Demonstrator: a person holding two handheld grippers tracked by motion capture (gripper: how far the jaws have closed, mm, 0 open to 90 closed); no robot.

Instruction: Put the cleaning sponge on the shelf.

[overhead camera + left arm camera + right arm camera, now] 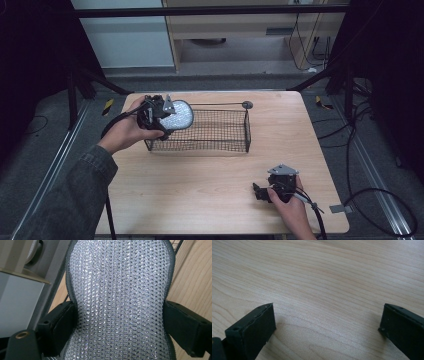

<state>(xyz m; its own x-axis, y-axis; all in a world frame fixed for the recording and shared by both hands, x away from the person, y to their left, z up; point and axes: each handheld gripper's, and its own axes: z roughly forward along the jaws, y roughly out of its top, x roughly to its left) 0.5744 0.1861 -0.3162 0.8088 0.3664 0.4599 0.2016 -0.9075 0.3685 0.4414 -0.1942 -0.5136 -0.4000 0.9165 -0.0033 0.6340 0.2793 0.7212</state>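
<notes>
What I cannot make out from my remote station

In my left gripper view, the silvery, sequin-textured oval pad with a dark fabric rim (120, 300) runs past the top and bottom edges, so its full shape is cut off. From the high view, my left gripper (167, 120) and left hand (127, 132) cover part of that pad and the near-left corner of the black wire mesh basket (220, 132). My right gripper (327, 325) has both jaws cropped at the bottom of its own view.
</notes>
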